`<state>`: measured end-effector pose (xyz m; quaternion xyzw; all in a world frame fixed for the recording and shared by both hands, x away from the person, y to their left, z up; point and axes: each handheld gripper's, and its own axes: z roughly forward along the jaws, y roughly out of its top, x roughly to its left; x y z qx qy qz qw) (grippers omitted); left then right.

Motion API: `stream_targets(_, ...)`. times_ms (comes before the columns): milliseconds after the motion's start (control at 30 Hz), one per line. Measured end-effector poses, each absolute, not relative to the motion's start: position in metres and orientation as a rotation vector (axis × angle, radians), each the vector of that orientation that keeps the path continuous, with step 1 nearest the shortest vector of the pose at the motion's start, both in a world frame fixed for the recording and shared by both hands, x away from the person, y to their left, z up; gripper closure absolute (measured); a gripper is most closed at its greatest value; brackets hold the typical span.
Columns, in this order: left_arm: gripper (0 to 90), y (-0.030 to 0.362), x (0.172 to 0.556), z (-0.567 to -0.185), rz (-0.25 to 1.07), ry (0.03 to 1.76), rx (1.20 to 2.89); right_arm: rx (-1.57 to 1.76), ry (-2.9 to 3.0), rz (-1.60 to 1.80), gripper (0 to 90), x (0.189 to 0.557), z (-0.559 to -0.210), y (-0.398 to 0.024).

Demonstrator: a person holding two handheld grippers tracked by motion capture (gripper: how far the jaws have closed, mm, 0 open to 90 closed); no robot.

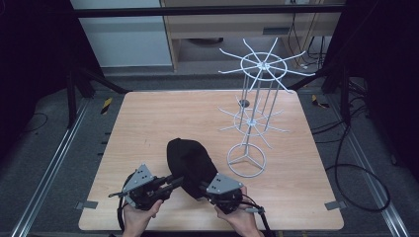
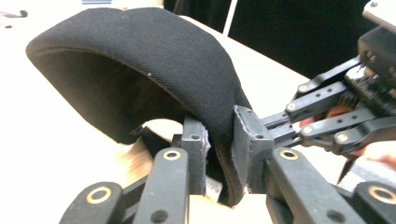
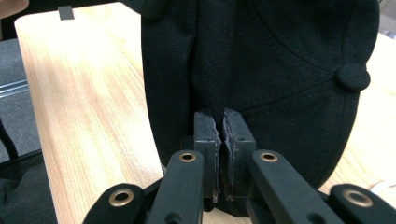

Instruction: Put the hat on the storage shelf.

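Black cap (image 1: 190, 165) near table's (image 1: 148, 123) front edge.

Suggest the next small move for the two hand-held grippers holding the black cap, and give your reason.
Probably lift the black cap slightly off the table. The left hand-held gripper pinches its brim edge and the right hand-held gripper is shut on a fold of its fabric, so both grips look set. The white wire rack stands apart, so the cap likely must rise first.
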<state>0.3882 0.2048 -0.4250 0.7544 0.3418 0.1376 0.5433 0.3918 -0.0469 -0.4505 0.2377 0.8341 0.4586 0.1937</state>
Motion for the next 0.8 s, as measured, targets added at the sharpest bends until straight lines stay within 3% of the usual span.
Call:
stream_targets(467, 56.6, 0.252, 0.389, -0.440, 0.486, 1.041, 1.798, 0.664, 2.380, 1.326, 85.8, 0.407, -0.458, -0.002)
stream_targets(800, 51.9, 0.274, 0.396, -0.438, 0.554, 1.117, 1.716, 0.666, 2.398, 1.309, 84.0, 0.412, -0.464, 0.026)
